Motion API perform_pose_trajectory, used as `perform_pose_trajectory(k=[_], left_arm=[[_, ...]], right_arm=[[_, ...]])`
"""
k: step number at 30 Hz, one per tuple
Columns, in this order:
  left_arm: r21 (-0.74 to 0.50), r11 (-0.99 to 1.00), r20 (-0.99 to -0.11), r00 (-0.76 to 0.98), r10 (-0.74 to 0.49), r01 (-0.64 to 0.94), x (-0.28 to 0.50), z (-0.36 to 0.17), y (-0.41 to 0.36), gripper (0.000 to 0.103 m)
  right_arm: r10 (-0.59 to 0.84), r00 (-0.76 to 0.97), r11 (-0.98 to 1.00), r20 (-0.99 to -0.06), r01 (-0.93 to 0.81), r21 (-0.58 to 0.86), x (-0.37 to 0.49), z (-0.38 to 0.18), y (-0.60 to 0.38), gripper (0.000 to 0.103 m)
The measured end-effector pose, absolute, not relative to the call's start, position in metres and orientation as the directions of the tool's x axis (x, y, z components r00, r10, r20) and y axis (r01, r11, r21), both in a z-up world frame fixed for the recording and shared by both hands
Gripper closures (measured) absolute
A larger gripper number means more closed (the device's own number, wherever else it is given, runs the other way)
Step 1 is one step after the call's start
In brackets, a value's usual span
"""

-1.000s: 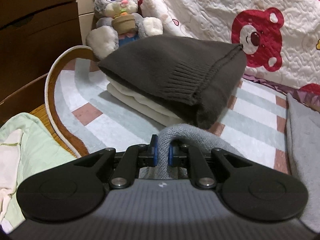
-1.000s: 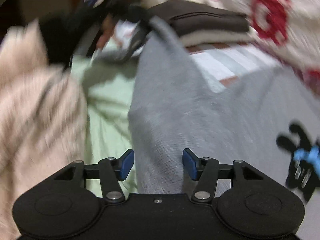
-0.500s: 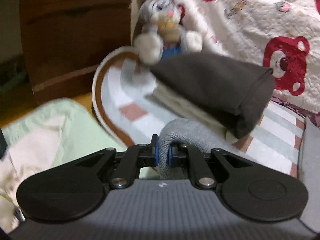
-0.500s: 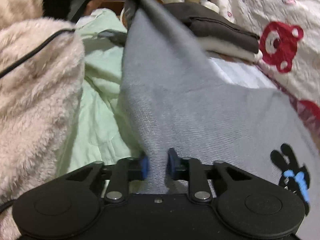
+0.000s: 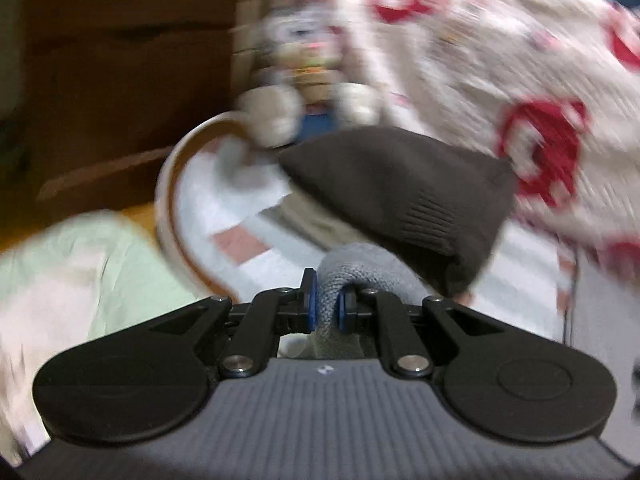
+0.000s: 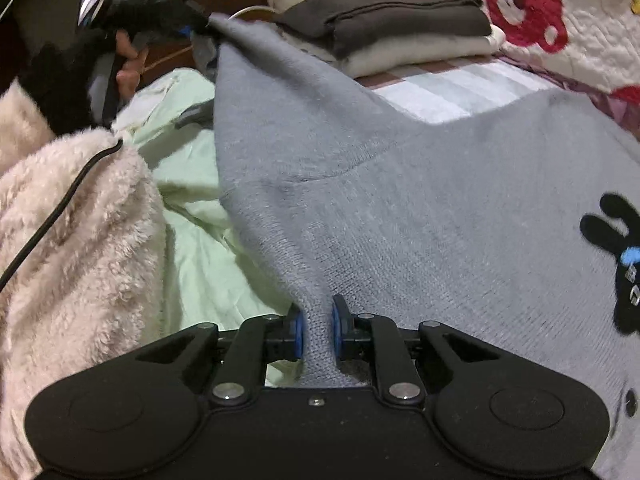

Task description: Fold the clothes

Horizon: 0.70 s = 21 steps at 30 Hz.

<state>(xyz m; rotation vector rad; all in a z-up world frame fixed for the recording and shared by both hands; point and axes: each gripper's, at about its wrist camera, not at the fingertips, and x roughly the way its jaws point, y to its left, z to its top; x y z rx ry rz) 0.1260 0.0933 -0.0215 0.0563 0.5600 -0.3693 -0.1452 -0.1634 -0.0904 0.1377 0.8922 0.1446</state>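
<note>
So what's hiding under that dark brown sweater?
A folded cream garment lies under the dark brown sweater, both stacked on the striped mat. Anything between or beneath them is covered.

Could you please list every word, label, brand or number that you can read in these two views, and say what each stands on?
None can be read.
Left tongs, body: a small white mark, too small to read.
Grey sweater, black rabbit motif: small pale marks, too small to read.
Bear quilt: a yellow scrap at the frame edge, cut off; in the left view its print is blurred.
</note>
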Motion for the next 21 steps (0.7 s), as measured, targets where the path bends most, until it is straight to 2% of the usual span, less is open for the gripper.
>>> perform_pose_trajectory(k=[3, 5, 6, 7, 11, 12, 14, 15, 17, 19, 21], left_arm=[[0.095, 0.863, -0.568, 0.739, -0.363, 0.497, 0.135, -0.009, 0.087, 0.088], [0.148, 0.843, -0.565, 0.744, -0.356, 0.516, 0.14, -0.001, 0.091, 0.081], [0.173, 0.851, -0.553, 0.764, -0.333, 0.496, 0.139, 0.001, 0.094, 0.076], [0.197, 0.858, -0.54, 0.783, -0.309, 0.475, 0.139, 0.002, 0.097, 0.076], [0.289, 0.877, -0.481, 0.85, -0.214, 0.384, 0.137, 0.009, 0.109, 0.076], [0.311, 0.88, -0.464, 0.865, -0.19, 0.36, 0.136, 0.011, 0.111, 0.08], [0.353, 0.883, -0.429, 0.892, -0.142, 0.31, 0.135, 0.014, 0.117, 0.076], [0.299, 0.902, -0.477, 0.868, -0.143, 0.312, 0.14, 0.011, 0.124, 0.075], [0.069, 0.941, -0.633, 0.744, -0.215, 0.331, 0.154, -0.005, 0.143, 0.074], [-0.128, 0.938, -0.703, 0.638, -0.315, 0.321, 0.158, -0.024, 0.157, 0.064], [-0.245, 0.925, -0.732, 0.57, -0.373, 0.291, 0.159, -0.04, 0.163, 0.059]], right_arm=[[0.182, 0.614, 0.982, -0.768, -0.076, 0.171, -0.145, -0.093, -0.164, 0.086], [0.181, 0.611, 0.983, -0.771, -0.082, 0.166, -0.145, -0.094, -0.164, 0.086], [0.18, 0.609, 0.983, -0.772, -0.085, 0.163, -0.145, -0.095, -0.164, 0.085], [0.18, 0.607, 0.983, -0.774, -0.088, 0.16, -0.145, -0.096, -0.164, 0.084], [0.179, 0.6, 0.984, -0.78, -0.099, 0.149, -0.144, -0.099, -0.164, 0.083], [0.178, 0.599, 0.984, -0.781, -0.102, 0.146, -0.144, -0.1, -0.164, 0.083], [0.181, 0.597, 0.983, -0.781, -0.098, 0.153, -0.143, -0.1, -0.165, 0.083], [0.183, 0.597, 0.983, -0.781, -0.096, 0.157, -0.143, -0.1, -0.165, 0.083], [0.187, 0.596, 0.982, -0.781, -0.091, 0.165, -0.141, -0.099, -0.166, 0.083], [0.19, 0.595, 0.981, -0.781, -0.086, 0.174, -0.14, -0.099, -0.167, 0.082], [0.193, 0.594, 0.98, -0.781, -0.084, 0.178, -0.139, -0.099, -0.167, 0.08]])
